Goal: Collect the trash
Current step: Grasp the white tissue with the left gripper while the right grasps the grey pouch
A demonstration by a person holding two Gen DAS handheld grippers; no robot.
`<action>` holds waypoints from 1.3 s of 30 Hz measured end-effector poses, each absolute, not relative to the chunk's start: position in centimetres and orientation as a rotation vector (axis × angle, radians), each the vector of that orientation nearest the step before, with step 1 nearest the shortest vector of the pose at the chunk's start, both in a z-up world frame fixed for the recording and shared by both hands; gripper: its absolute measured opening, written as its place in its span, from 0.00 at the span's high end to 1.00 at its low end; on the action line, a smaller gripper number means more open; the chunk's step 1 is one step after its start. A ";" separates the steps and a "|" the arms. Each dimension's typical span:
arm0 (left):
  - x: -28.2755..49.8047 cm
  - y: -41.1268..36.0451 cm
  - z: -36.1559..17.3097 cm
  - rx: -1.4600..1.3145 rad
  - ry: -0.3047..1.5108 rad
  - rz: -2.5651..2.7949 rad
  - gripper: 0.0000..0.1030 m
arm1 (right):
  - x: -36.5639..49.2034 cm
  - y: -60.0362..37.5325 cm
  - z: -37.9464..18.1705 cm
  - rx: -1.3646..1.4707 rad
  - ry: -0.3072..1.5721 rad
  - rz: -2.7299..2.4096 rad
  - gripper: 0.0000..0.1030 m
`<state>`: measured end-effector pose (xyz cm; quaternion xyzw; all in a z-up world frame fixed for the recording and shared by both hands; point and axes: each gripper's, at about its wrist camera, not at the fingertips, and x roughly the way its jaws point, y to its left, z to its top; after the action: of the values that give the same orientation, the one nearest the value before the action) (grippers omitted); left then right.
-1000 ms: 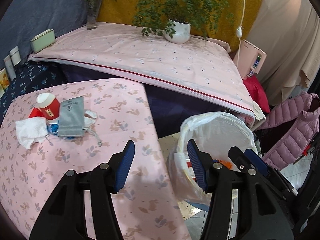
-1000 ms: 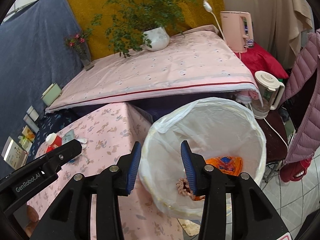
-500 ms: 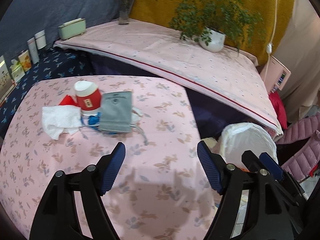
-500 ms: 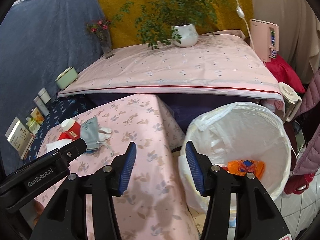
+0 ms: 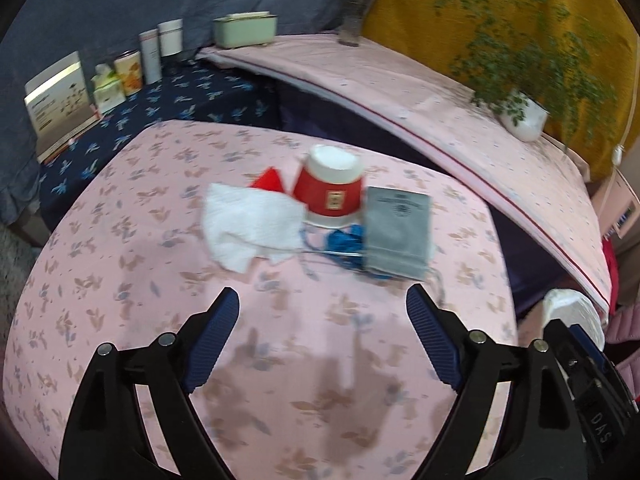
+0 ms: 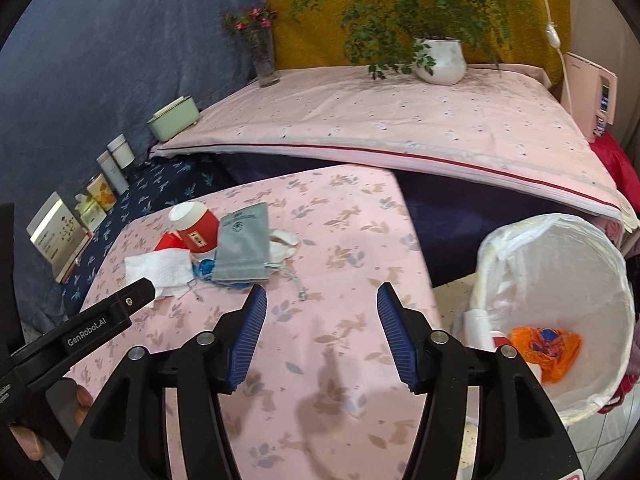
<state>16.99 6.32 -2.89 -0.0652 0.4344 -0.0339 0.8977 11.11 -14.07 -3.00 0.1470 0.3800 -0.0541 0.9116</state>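
Observation:
A heap of trash lies on the pink floral table [image 5: 120,280]: a red paper cup [image 5: 330,188] upside down, a white tissue [image 5: 248,226], a red scrap [image 5: 269,180], a blue string tangle [image 5: 344,242] and a grey drawstring pouch [image 5: 396,232]. My left gripper [image 5: 322,318] is open and empty, just short of the heap. My right gripper [image 6: 320,316] is open and empty over the table, with the cup [image 6: 196,230], tissue [image 6: 160,270] and pouch [image 6: 242,248] ahead to its left. The white-lined bin [image 6: 560,240] stands to the right with orange trash [image 6: 546,346] inside.
A higher pink-covered table [image 6: 400,120] behind carries a potted plant [image 6: 440,60], a flower vase [image 6: 264,60] and a green box [image 6: 173,122]. Cans and boxes [image 5: 128,72] line a dark blue surface at left. A pink appliance [image 6: 592,96] stands at the far right.
Both grippers have swung left from the bin toward the heap on the table. The left gripper has opened wider and come closer to the cup and tissue.

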 end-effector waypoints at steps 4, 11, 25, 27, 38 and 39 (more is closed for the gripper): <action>18.1 9.4 -3.7 -0.167 0.911 -0.021 0.21 | 12.8 -12.5 -3.5 0.300 0.803 -0.082 0.45; 20.5 13.2 -4.7 -0.193 0.919 0.014 0.22 | 16.6 -9.9 -5.0 0.301 0.842 -0.042 0.45; 24.9 14.1 -7.2 -0.223 0.978 -0.060 0.52 | 23.8 -7.0 -8.8 0.308 0.895 -0.034 0.45; 25.0 13.9 -7.4 -0.228 0.990 -0.075 0.59 | 24.3 -6.8 -9.5 0.301 0.908 -0.037 0.45; 23.9 12.6 -7.6 -0.224 1.006 -0.109 0.94 | 24.0 -6.9 -11.1 0.260 0.948 -0.029 0.92; 23.7 12.5 -7.4 -0.224 1.004 -0.111 0.94 | 23.8 -7.0 -10.8 0.260 0.944 -0.025 0.94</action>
<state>23.70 12.48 -7.41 -0.1072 0.4799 -0.0532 0.8691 23.81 -6.96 -10.85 0.1249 0.4533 -0.0122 0.8825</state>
